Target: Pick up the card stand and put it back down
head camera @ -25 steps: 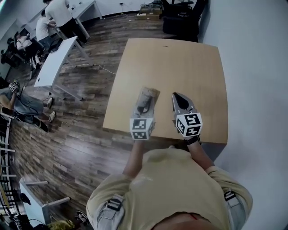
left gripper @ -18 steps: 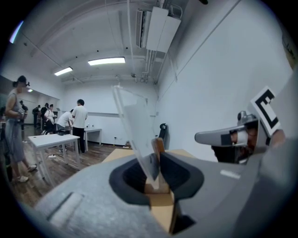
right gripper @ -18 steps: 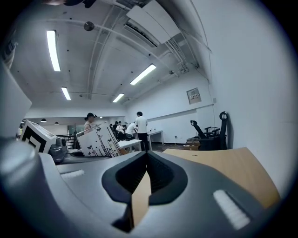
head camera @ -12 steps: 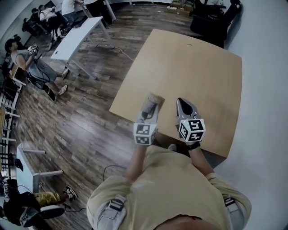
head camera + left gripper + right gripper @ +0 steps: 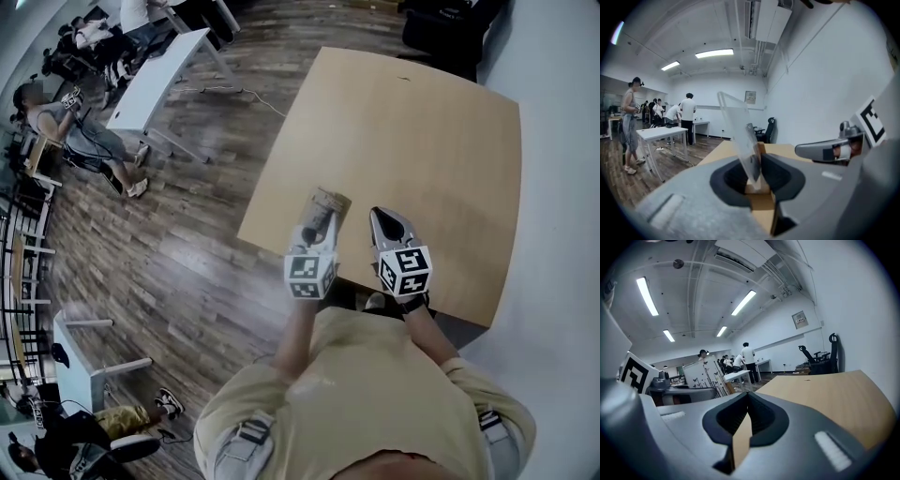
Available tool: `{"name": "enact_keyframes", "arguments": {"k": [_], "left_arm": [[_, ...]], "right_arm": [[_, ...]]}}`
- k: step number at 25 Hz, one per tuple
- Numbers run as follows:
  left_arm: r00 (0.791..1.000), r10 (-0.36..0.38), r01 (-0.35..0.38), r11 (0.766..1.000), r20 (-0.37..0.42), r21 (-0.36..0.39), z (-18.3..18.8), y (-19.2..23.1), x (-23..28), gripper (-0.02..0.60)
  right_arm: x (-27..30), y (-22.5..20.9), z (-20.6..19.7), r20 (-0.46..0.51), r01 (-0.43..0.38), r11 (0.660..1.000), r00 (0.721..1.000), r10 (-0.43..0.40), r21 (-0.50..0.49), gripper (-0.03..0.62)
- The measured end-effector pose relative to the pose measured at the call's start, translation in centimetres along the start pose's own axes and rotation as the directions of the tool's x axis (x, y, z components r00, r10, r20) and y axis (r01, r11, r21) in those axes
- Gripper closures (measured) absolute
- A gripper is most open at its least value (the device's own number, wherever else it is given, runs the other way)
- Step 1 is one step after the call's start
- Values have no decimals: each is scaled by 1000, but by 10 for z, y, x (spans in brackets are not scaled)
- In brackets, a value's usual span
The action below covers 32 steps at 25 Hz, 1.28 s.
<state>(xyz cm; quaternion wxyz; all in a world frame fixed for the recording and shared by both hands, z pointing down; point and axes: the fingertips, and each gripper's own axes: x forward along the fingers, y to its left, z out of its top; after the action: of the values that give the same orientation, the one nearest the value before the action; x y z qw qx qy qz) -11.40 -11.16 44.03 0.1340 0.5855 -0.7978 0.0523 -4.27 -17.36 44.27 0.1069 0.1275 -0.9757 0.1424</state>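
The card stand (image 5: 738,125), a clear tilted plastic sheet in a small wooden base, is clamped between the jaws of my left gripper (image 5: 757,163). In the head view the card stand (image 5: 327,201) hangs in the left gripper (image 5: 319,217) just above the near left part of the wooden table (image 5: 441,131). Beside it on the right, my right gripper (image 5: 381,218) hovers over the table with its tips together and nothing held. The right gripper (image 5: 747,397) shows closed jaws above the tabletop (image 5: 825,390).
White desks (image 5: 159,75) and several people (image 5: 56,122) stand on the wooden floor to the left. A black office chair (image 5: 820,363) sits beyond the table's far edge. A white wall (image 5: 562,141) runs along the table's right side.
Both grippers have sunk toward the table near its front edge. The left one still carries the card stand; the right one stays shut and empty.
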Motion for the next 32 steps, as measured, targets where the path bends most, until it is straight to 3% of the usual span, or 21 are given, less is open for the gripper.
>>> {"name": "enact_keyframes", "arguments": {"k": [10,16,23,32], "left_arm": [[998,-35,34,999,-61,-9,7,49,73,515],[994,-21,22,1000,-106,5,-1,104,124,515],[992,-18,14,999,-124,-33,-2,166,197,515],[983,-36,43,998,-179,36,-16,254,302,517]], "right_arm": [[56,-46,14,-50,71,997,996,-69,29,589],[102,-81,11,-94,130,990,988,-123,62,589],[168,-122,3,-159,177,980,974,-161,92,589],[253,-161,-17,-230,234,963,952,-200,135,589]]}}
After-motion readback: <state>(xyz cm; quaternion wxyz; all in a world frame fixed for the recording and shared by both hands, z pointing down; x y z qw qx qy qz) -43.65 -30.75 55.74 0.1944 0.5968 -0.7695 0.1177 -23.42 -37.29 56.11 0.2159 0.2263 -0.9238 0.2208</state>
